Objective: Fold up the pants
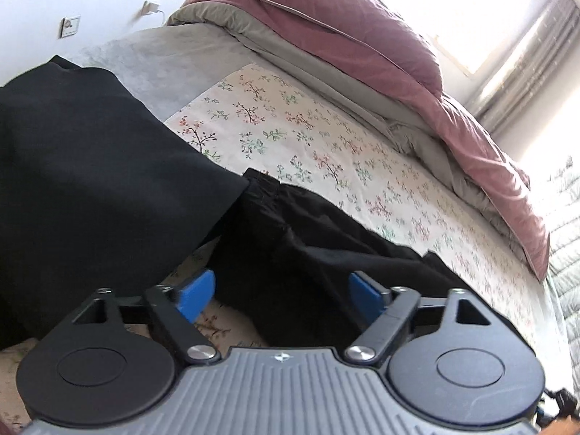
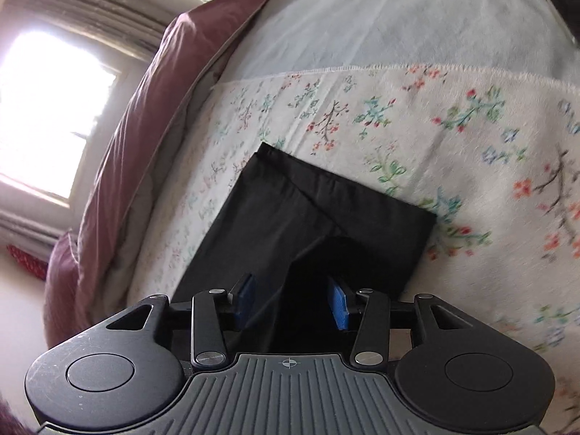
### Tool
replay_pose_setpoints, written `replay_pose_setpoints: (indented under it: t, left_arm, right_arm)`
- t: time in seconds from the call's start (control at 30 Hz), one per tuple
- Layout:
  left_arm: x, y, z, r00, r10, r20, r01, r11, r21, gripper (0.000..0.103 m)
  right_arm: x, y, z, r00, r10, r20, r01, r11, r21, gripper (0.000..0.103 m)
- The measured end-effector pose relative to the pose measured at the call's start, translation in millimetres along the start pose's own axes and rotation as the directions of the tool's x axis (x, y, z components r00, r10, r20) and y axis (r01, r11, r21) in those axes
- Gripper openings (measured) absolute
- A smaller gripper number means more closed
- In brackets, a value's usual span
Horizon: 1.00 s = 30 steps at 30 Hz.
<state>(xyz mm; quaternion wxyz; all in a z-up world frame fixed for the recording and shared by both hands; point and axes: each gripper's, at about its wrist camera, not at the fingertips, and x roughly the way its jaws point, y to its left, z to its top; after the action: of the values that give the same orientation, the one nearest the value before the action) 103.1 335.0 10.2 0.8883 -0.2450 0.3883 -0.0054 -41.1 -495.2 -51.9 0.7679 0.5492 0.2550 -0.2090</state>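
Black pants (image 1: 297,250) lie on a floral sheet (image 1: 326,137) on the bed. In the left wrist view a large fold of the black fabric (image 1: 90,166) hangs raised at the left, and the rest lies crumpled ahead. My left gripper (image 1: 282,295) is open, its blue pads either side of the black fabric. In the right wrist view the pants' leg ends (image 2: 326,217) lie flat, one leg over the other. My right gripper (image 2: 291,302) is open, its blue pads straddling the near fabric.
A mauve duvet (image 1: 362,47) with a grey underside is bunched along the far side of the bed; it also shows in the right wrist view (image 2: 152,116). A pale grey sheet (image 2: 398,25) lies beyond the floral one. A bright window (image 2: 47,101) and wall socket (image 1: 70,26) show.
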Motion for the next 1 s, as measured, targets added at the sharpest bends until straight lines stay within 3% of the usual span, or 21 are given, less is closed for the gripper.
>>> replay_pose_setpoints:
  t: [0.07,0.2,0.3,0.37,0.5,0.53,0.57,0.6,0.63,0.67,0.9,1.0]
  left_arm:
    - [8,-1,1,1.000,0.006,0.008,-0.006,1.000,-0.029,0.103]
    - [25,-7,5,0.995,0.093,0.045,-0.091,0.995,-0.049,0.103]
    - [17,-10,10,0.992,0.040,0.120,-0.027,0.994,-0.107,0.103]
    - [12,-15,13,0.987,0.005,0.159,0.011,0.995,-0.097,0.103]
    - [41,-23,21,0.989,0.145,0.037,-0.140,0.985,-0.099,0.102]
    - [47,-22,21,0.987,0.162,0.022,-0.158,0.981,-0.114,0.094]
    - [51,-21,20,0.987,0.157,0.031,-0.152,0.981,-0.120,0.068]
    - [53,-22,20,0.986,0.161,0.044,-0.155,0.980,-0.122,0.051]
    - [53,-22,20,0.985,0.165,0.051,-0.158,0.979,-0.126,0.051]
    - [52,-21,21,0.985,0.165,0.060,-0.155,0.978,-0.136,0.047]
    - [35,-20,19,0.987,0.141,0.079,-0.134,0.986,-0.095,0.040]
    - [37,-22,11,0.984,0.170,0.049,-0.168,0.985,-0.034,0.040]
  right_arm:
    - [3,5,-2,1.000,-0.011,-0.005,0.011,1.000,-0.014,0.057]
    - [10,10,-1,0.996,-0.089,0.025,0.090,0.994,-0.053,0.058]
    - [5,7,0,0.997,-0.071,0.040,0.073,0.997,-0.035,0.055]
    - [-3,9,-1,0.996,-0.064,0.057,0.067,0.997,-0.045,0.055]
    - [-7,11,-2,0.992,-0.102,0.076,0.108,0.992,-0.070,0.056]
    - [-3,11,-2,0.991,-0.113,0.072,0.119,0.990,-0.077,0.056]
    - [2,12,-3,0.990,-0.122,0.067,0.127,0.988,-0.087,0.055]
    - [7,13,-4,0.990,-0.127,0.065,0.133,0.986,-0.101,0.040]
    - [10,14,-5,0.989,-0.132,0.066,0.139,0.983,-0.121,0.027]
    - [12,14,-5,0.989,-0.138,0.060,0.145,0.981,-0.131,0.002]
    - [-11,21,10,0.993,-0.064,0.095,0.080,0.980,-0.180,0.000]
    - [-24,30,17,0.993,-0.035,0.117,0.060,0.974,-0.220,0.000]
